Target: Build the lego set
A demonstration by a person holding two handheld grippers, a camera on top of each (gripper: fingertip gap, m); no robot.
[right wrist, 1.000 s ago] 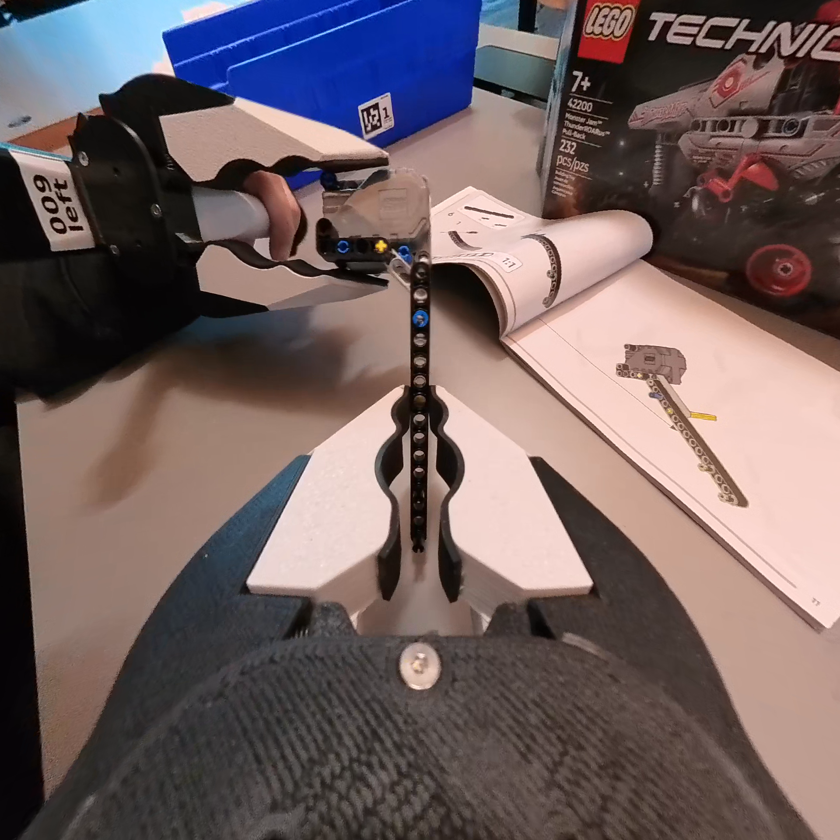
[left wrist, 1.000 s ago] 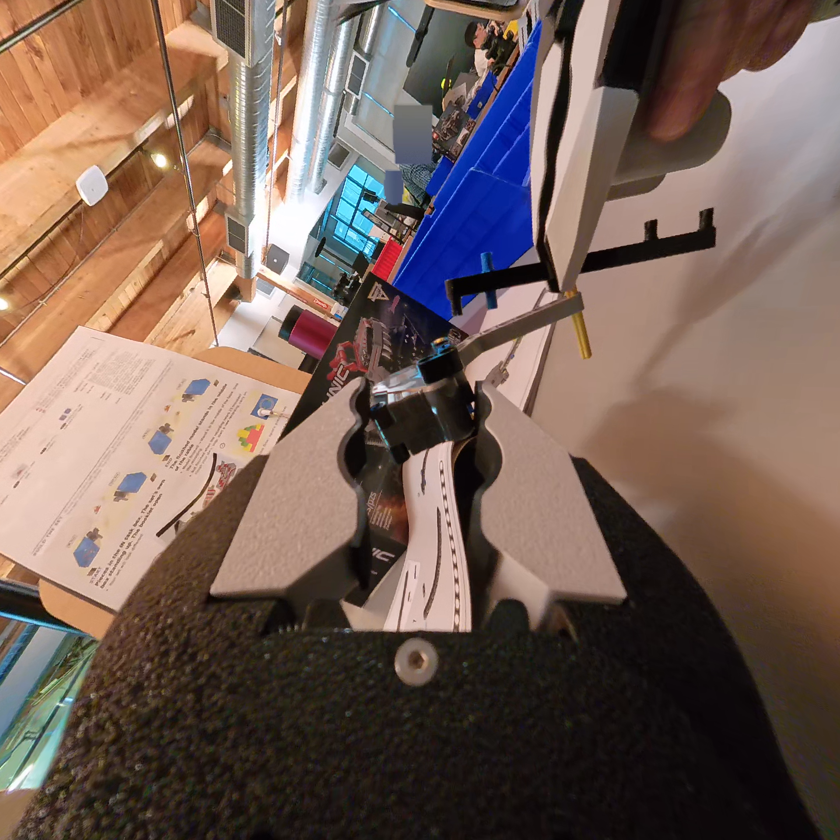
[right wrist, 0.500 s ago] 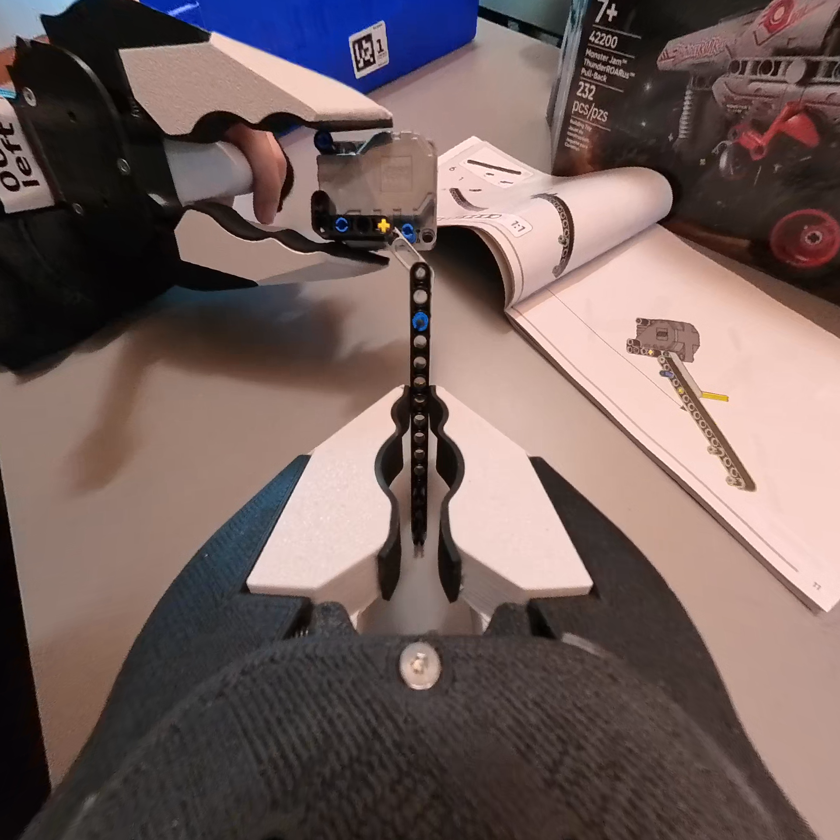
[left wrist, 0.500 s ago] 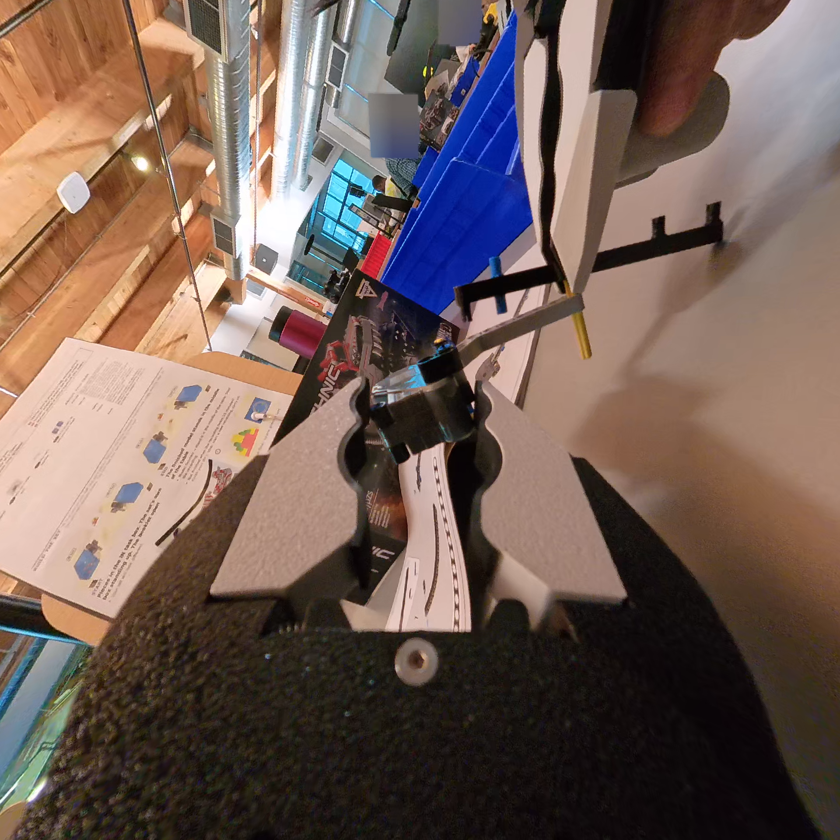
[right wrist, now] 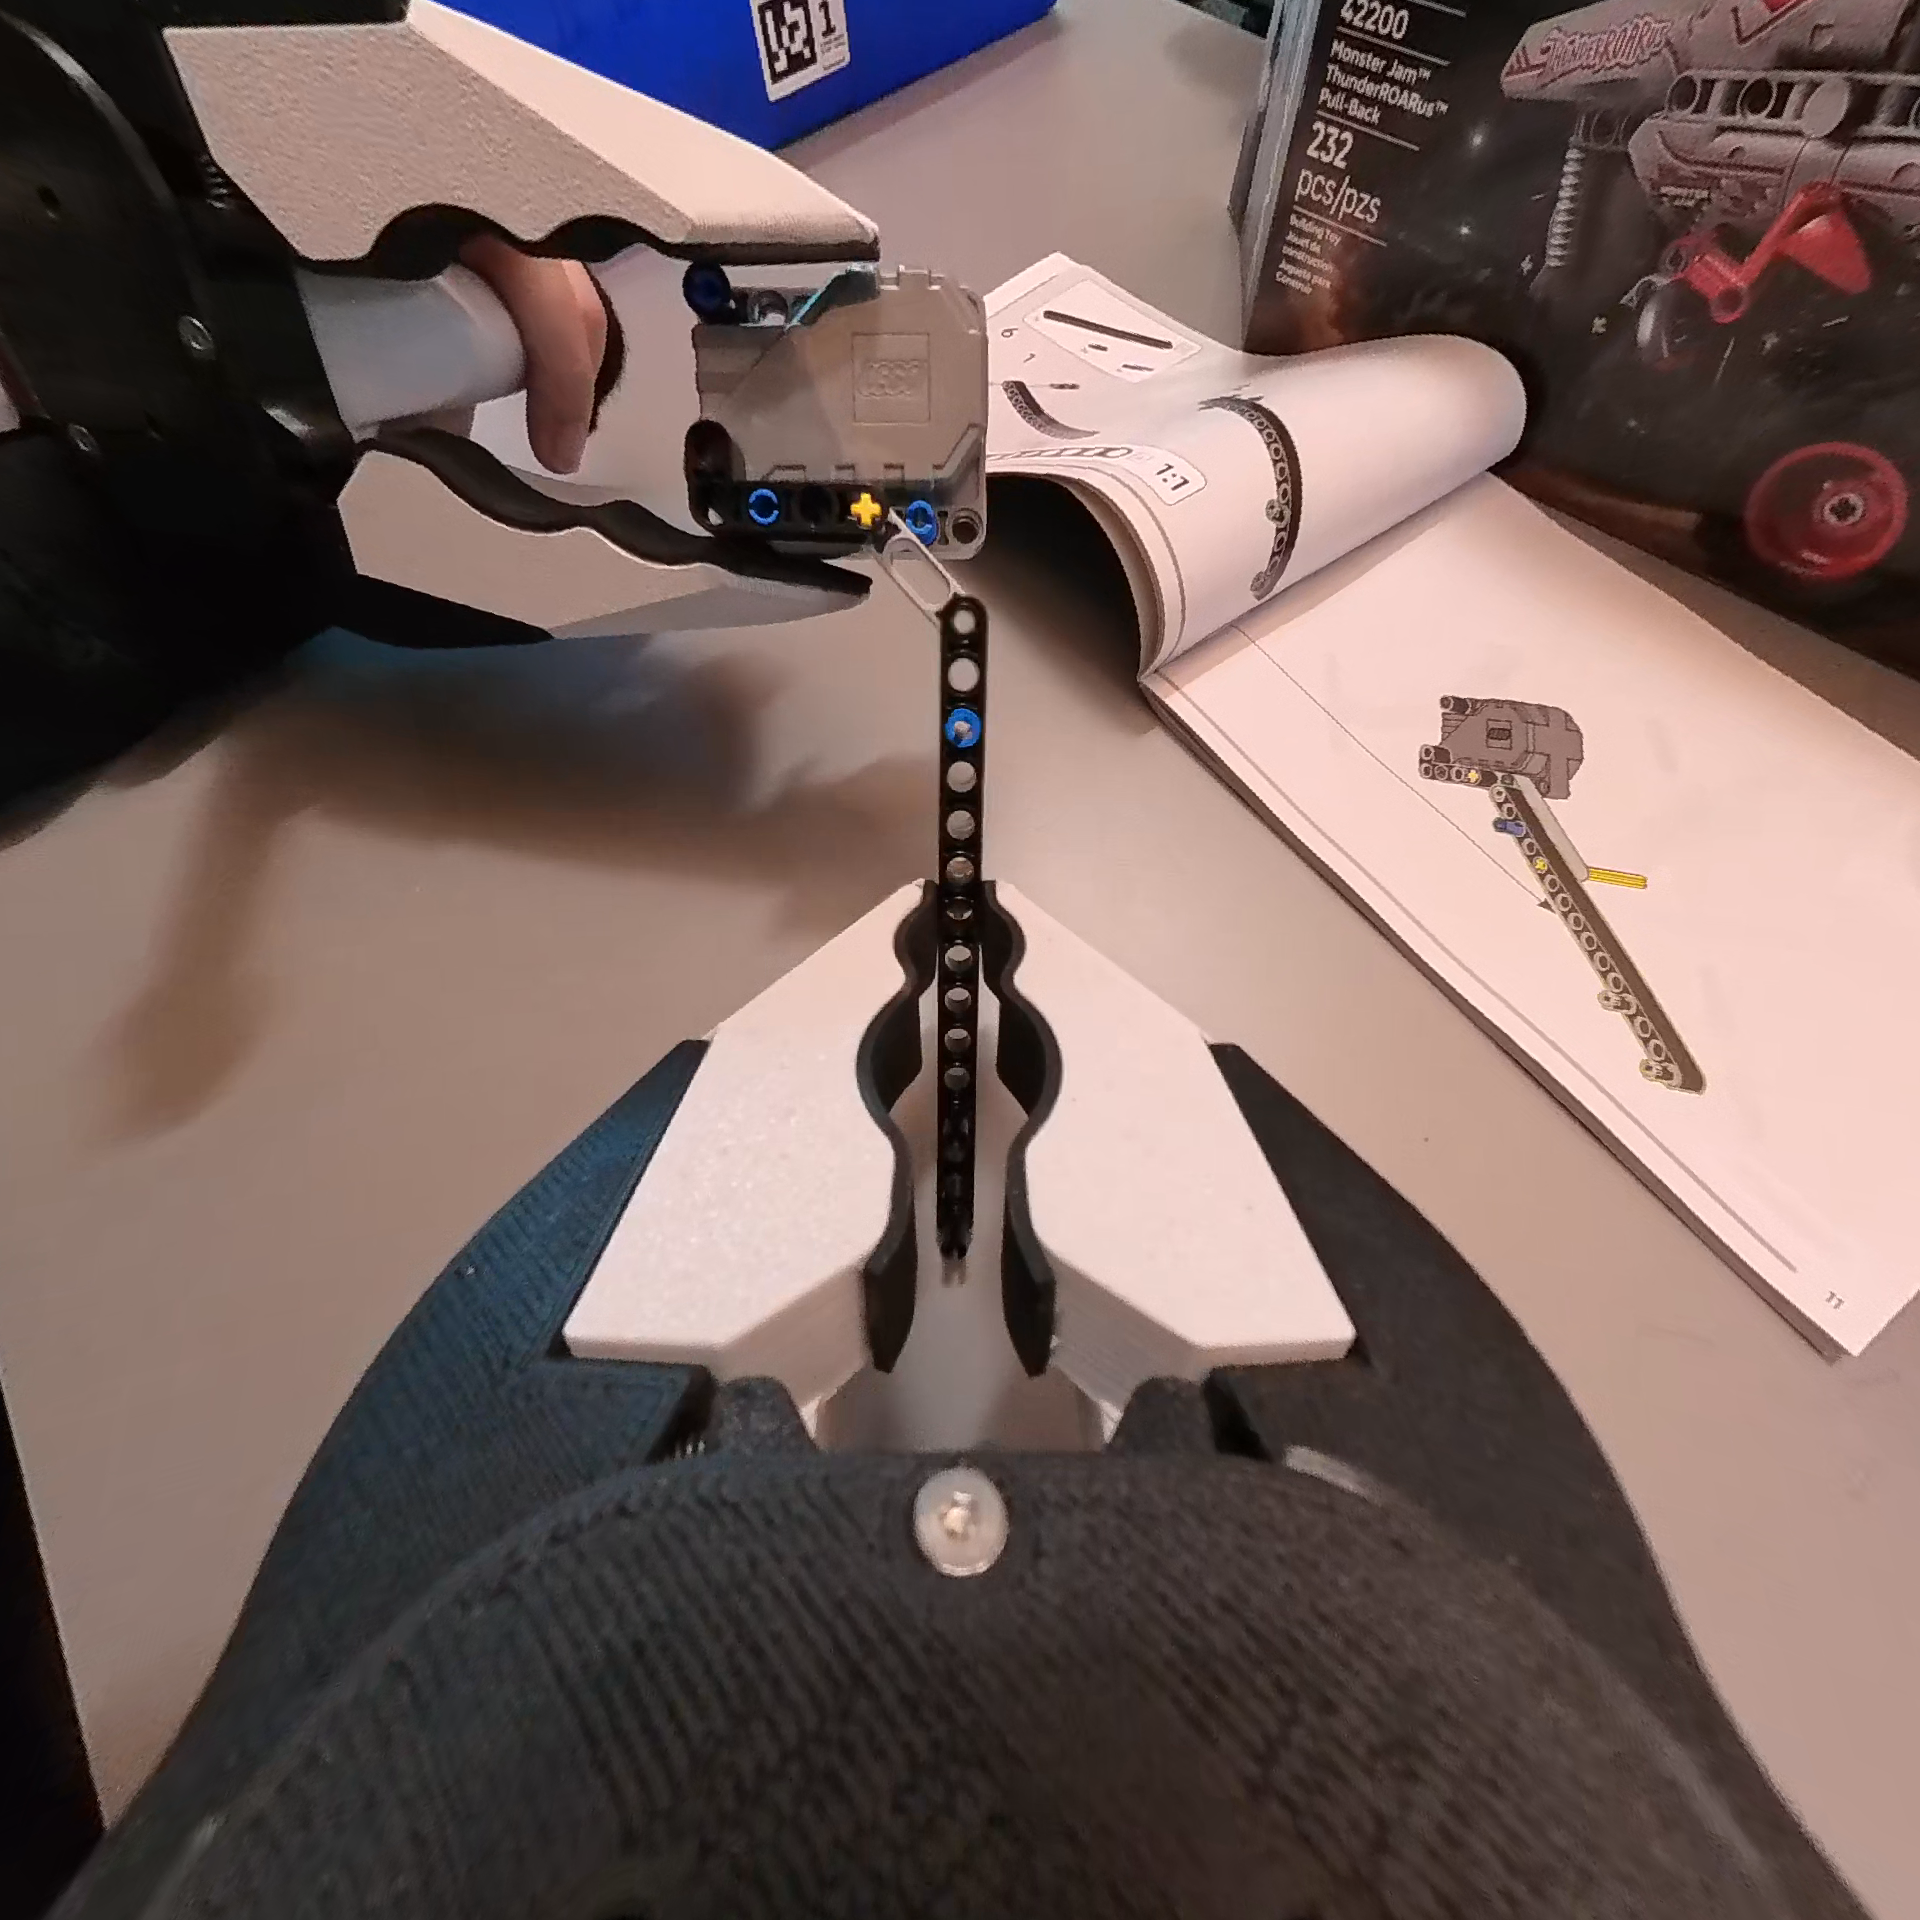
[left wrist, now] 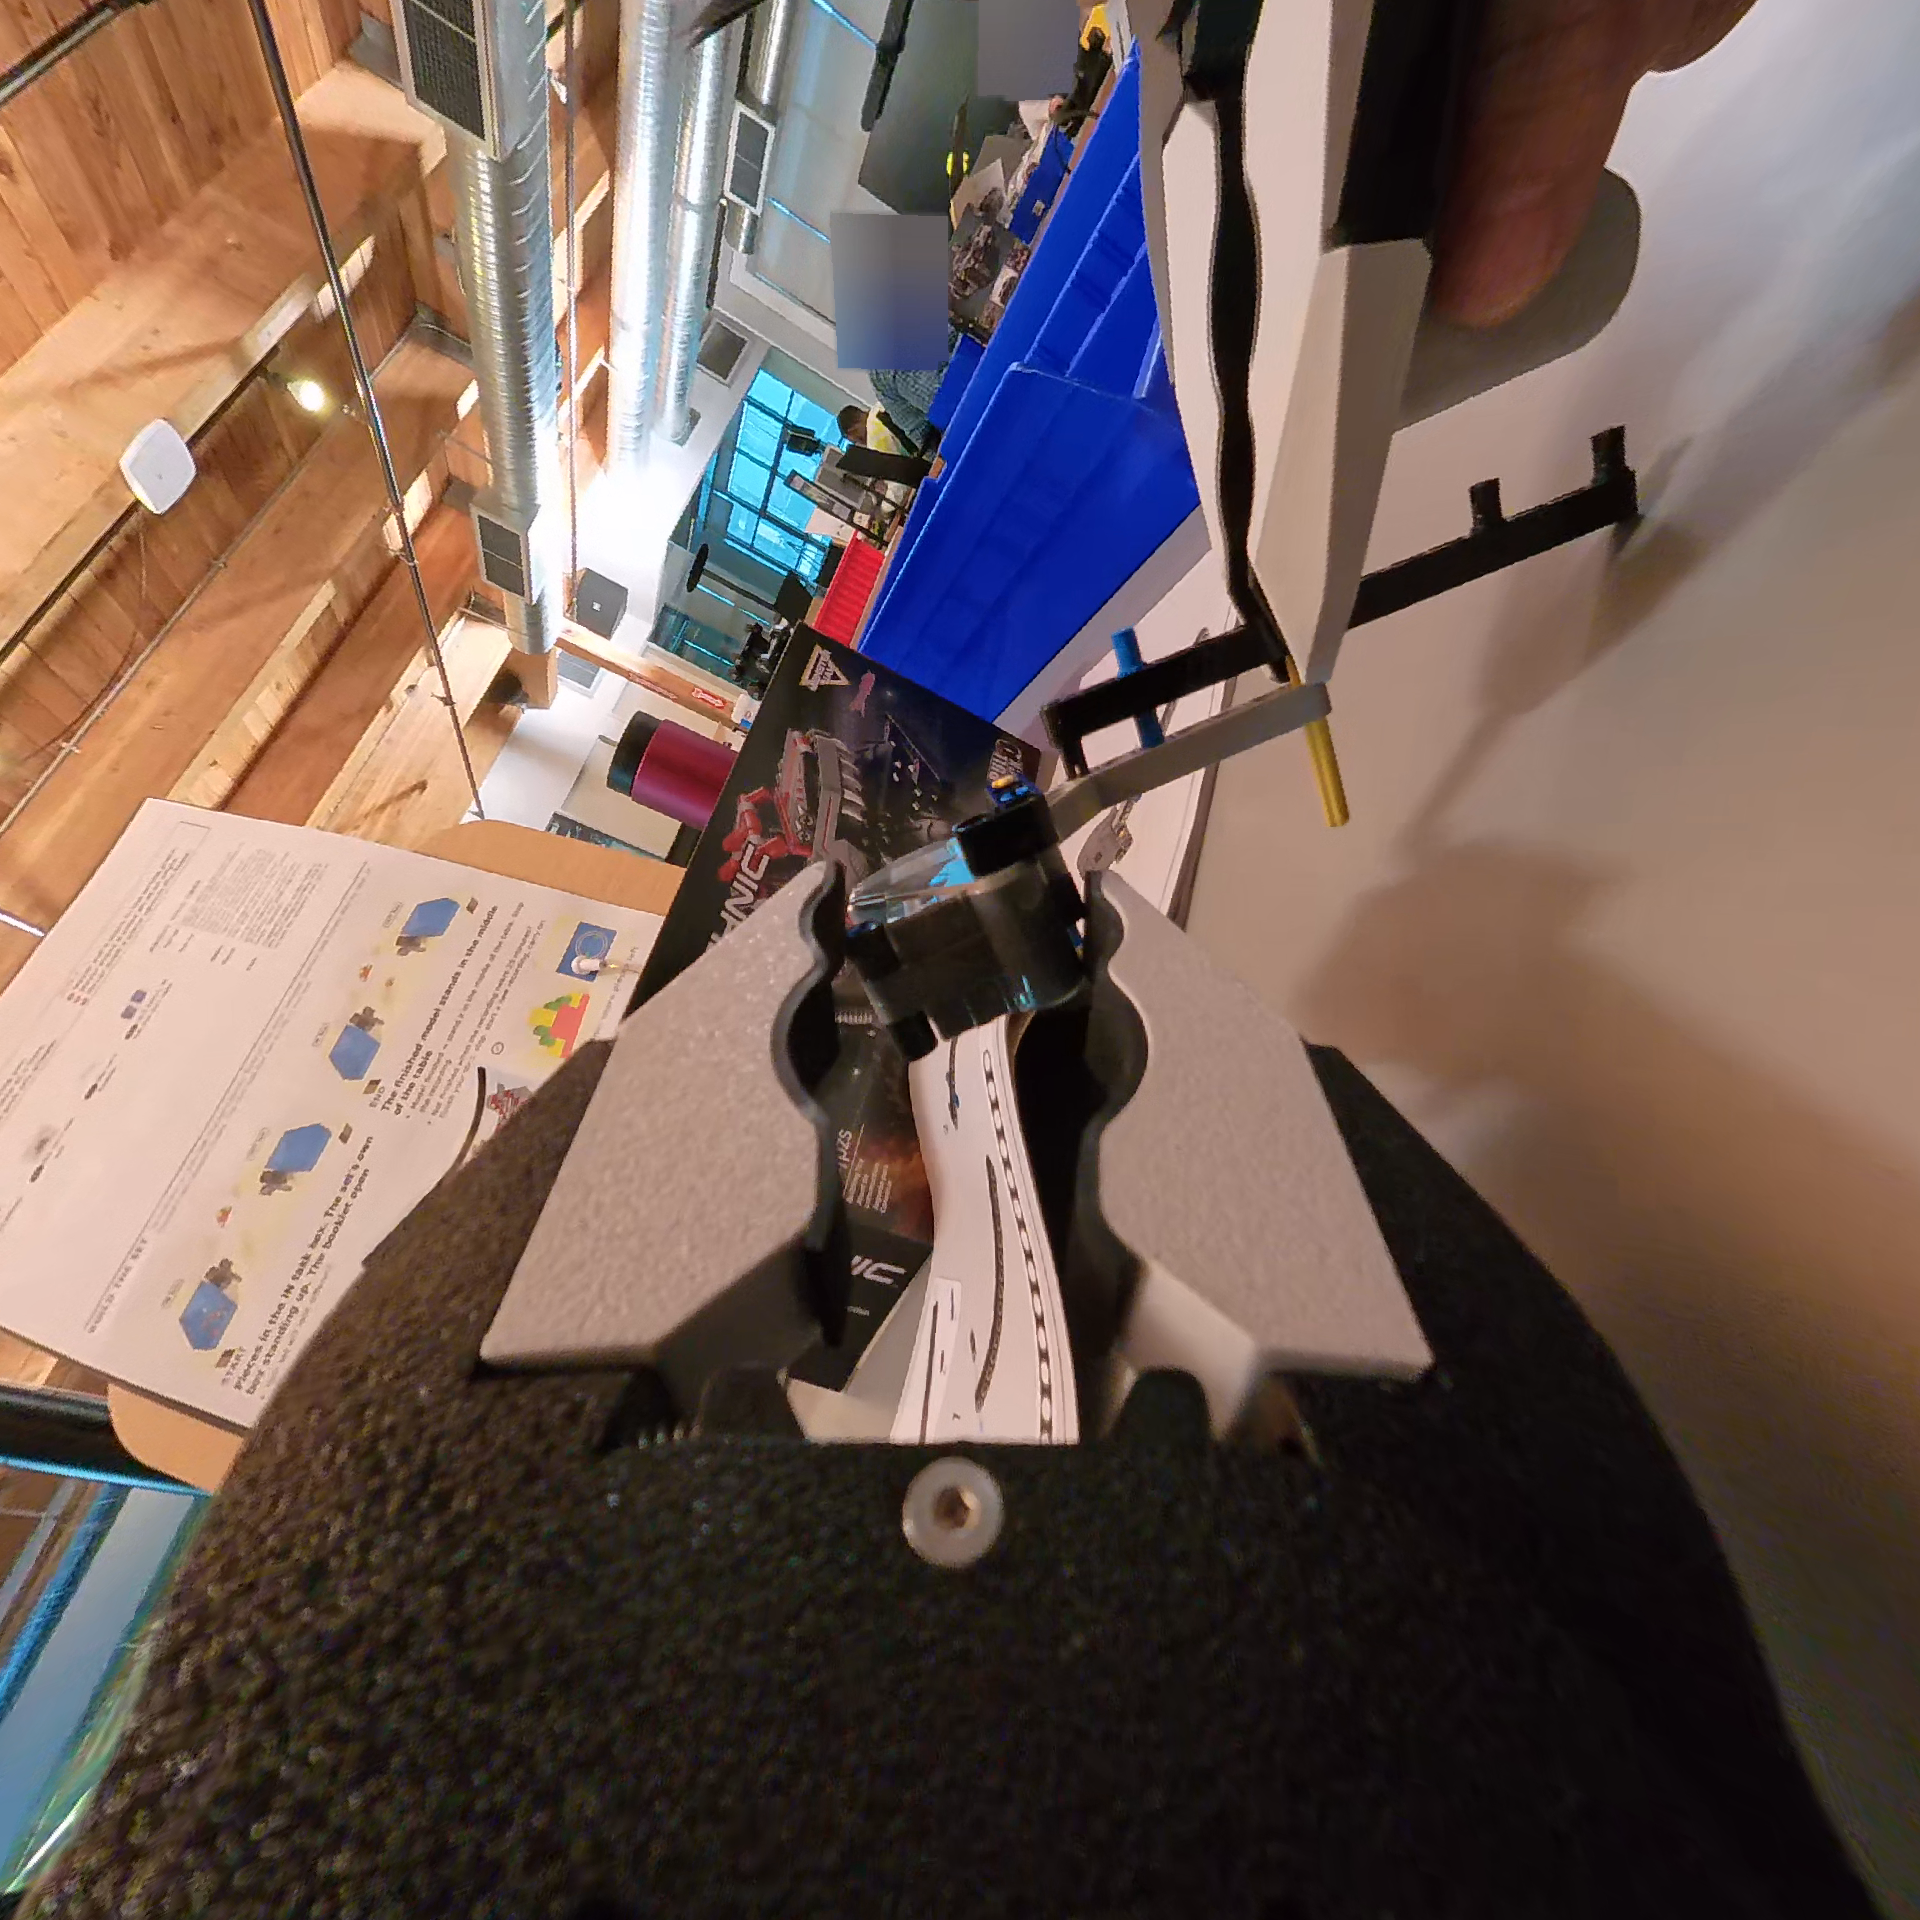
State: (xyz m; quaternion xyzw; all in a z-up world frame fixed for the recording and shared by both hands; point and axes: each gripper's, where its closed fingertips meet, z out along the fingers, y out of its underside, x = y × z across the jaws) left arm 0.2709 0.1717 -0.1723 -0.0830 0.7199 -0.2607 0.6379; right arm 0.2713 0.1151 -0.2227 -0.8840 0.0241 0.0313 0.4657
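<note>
My left gripper (right wrist: 857, 416) is shut on a grey pull-back motor block (right wrist: 883, 374), held above the table. The block has blue pins and a yellow axle end along its lower edge. A thin light grey beam (right wrist: 920, 566) hangs from it. My right gripper (right wrist: 961, 894) is shut on a long black holed beam (right wrist: 961, 810) with a blue pin (right wrist: 964, 727). The beam's far end sits just under the motor's lower right corner. The left wrist view shows my left gripper (left wrist: 961, 914) on the motor (left wrist: 966, 966), the grey beam (left wrist: 1195, 743), a yellow axle (left wrist: 1320, 758) and the black beam (left wrist: 1455, 566).
An open instruction booklet (right wrist: 1507, 883) lies on the grey table (right wrist: 468, 935) at the right. The set's box (right wrist: 1610, 208) stands behind it. A blue bin (right wrist: 675, 62) is at the back. A printed sheet (left wrist: 260, 1039) shows in the left wrist view.
The motor in my left gripper has shifted right and closer in the right wrist view. The black beam stays in my right gripper, its tip now just below the motor.
</note>
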